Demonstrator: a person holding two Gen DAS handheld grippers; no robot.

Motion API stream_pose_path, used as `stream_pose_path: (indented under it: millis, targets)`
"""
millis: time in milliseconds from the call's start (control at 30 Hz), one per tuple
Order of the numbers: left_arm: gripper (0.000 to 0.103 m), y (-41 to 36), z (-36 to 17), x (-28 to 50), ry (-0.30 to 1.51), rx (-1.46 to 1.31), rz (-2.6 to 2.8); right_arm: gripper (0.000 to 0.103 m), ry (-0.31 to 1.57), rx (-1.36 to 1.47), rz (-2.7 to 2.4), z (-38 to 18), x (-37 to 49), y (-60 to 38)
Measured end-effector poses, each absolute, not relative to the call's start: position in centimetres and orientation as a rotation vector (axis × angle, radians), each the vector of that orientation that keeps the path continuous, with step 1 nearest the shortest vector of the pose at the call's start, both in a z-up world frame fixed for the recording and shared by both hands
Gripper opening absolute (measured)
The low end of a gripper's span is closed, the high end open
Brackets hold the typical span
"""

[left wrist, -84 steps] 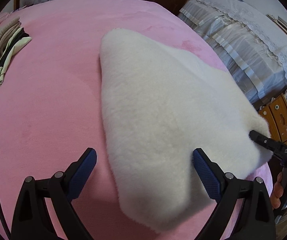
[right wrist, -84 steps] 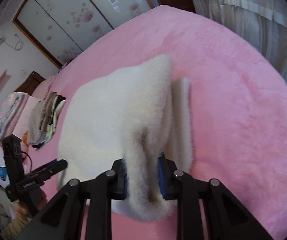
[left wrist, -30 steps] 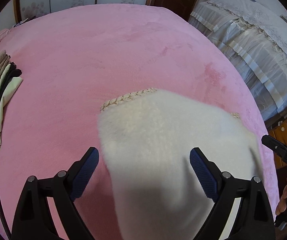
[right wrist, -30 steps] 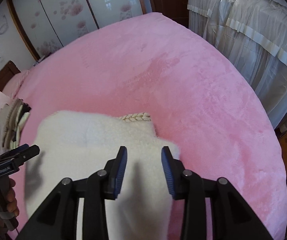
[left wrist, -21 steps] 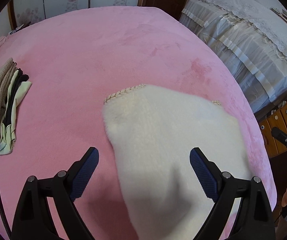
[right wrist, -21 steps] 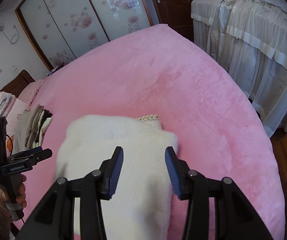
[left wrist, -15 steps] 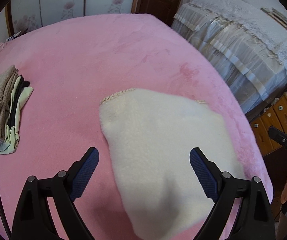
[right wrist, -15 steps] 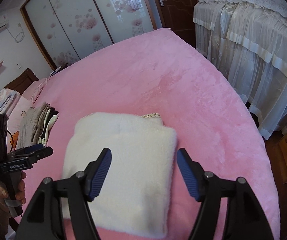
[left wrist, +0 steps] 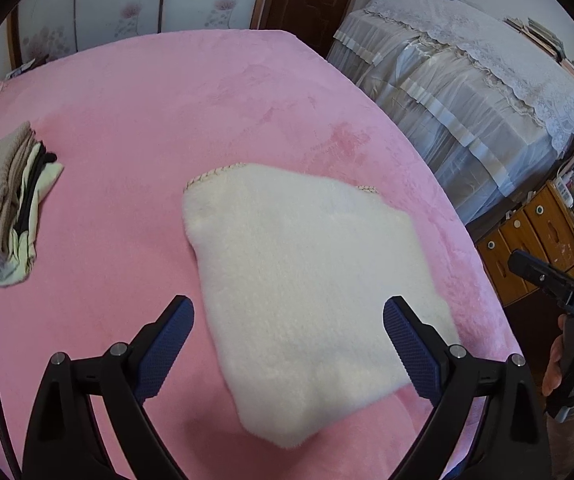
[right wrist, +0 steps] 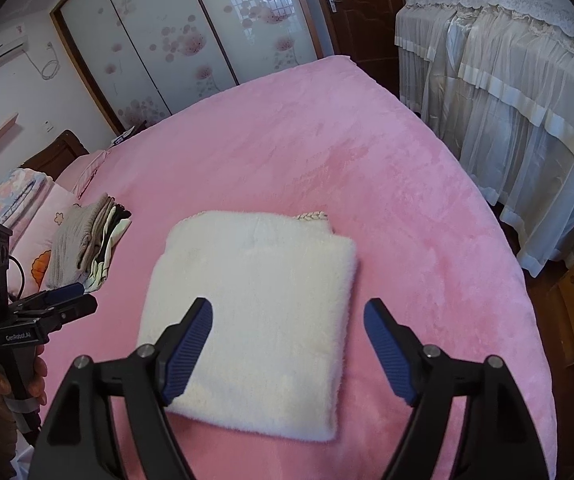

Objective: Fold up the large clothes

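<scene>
Both grippers lifted clear | right gripper (right wrist: 287, 346) jaws just opened, empty | left gripper (left wrist: 287, 350) released | white fleece garment (right wrist: 259, 308) folded square on pink bed (right wrist: 367, 152) | folding looks done

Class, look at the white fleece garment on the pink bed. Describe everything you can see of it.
The garment is cream-white, thick and fluffy, like plush fleece. It lies folded into a flat, roughly square bundle on the pink bed, with layers showing along its right edge. A braided beige trim peeks out at its far edge. Nothing grips it: both pairs of jaws stand open above it, clear of the fabric. A pile of folded clothes lies apart to its left.
</scene>
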State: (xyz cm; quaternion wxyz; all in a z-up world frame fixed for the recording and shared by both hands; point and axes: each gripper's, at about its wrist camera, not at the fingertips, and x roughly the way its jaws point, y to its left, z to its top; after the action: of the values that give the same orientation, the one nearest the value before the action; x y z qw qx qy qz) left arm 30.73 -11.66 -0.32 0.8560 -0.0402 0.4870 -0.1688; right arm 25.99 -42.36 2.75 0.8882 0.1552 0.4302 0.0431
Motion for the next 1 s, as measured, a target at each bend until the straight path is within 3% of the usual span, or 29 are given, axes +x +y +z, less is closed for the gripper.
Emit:
stream_pose_path:
  millis: [100,200,400,533,600,1000]
  targets:
    - [0.095,-11.4,-1.3,30.5,1.064,-0.121,-0.362,0.081,0.914,0.337,0.103,1.9,25.8,-42.5]
    - [0.095,-10.7,-2.7,30.7,1.116,-0.170,-0.367,0.092,0.950,0.368,0.131,0.8,25.7,-42.8]
    - [0.095,-9.4,-5.6,31.1,1.160,-0.252,-0.376,0.097,1.004,0.453,0.176,-2.2,25.7,-43.4]
    - [0.097,-8.7,-8.4,31.6,1.226,-0.336,-0.412,0.097,1.060,0.527,0.199,-4.9,26.1,-44.0]
    - [0.103,-8.4,-9.6,31.8,1.249,-0.374,-0.414,0.098,1.084,0.557,0.207,-6.2,26.4,-44.1]
    - [0.103,-7.4,-15.6,33.4,1.328,-0.514,-0.481,0.098,1.187,0.784,0.287,-12.8,29.9,-45.5]
